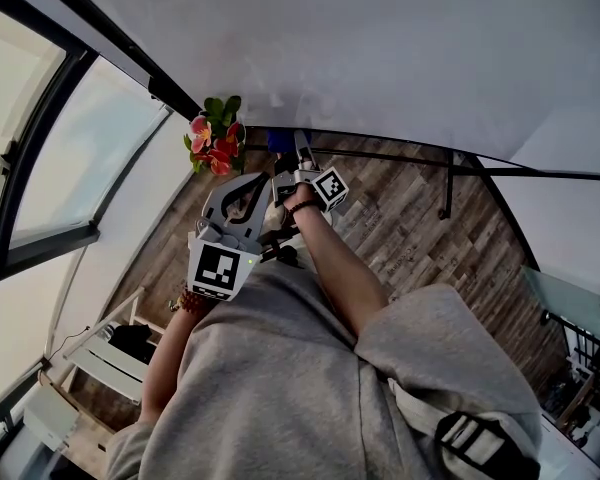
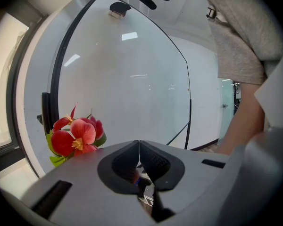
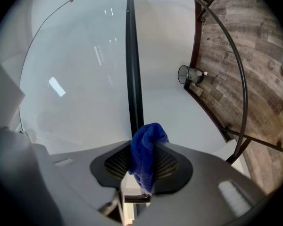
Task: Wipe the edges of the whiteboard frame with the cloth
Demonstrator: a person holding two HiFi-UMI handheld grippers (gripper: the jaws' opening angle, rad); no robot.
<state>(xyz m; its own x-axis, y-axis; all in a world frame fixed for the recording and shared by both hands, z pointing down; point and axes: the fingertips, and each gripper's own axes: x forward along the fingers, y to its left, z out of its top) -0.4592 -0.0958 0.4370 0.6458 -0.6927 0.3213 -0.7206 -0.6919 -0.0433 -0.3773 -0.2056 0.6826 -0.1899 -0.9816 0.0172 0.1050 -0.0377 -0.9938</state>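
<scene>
Blue terry cloth (image 3: 150, 140) is what I see first. My right gripper (image 3: 141, 160) is clenched on it, both jaws pinching one fold, with a bunched end poking out past the tips and a short tail hanging behind them. That is the only cloth in sight. My left gripper (image 2: 139, 150) has its two jaws pressed together with nothing between them.

The bunched end of the cloth lines up with one black frame strip (image 3: 133, 69) of the whiteboard (image 3: 75, 79). I cannot tell whether it presses on the strip. From the head view the cloth shows as a blue patch at the board's lower edge, just ahead of the right gripper. The left gripper is held nearer the body and slightly to the left. I count two marker cubes, one per gripper: left (image 1: 220, 268), right (image 1: 329, 186).

One bunch of red flowers (image 2: 78, 135) with green leaves sits at the board's lower corner, left of both grippers. One small dark block (image 2: 118, 9) clings near the board's top edge. One caster wheel (image 3: 188, 74) stands under the stand's leg on the wood-plank floor (image 3: 245, 55).
</scene>
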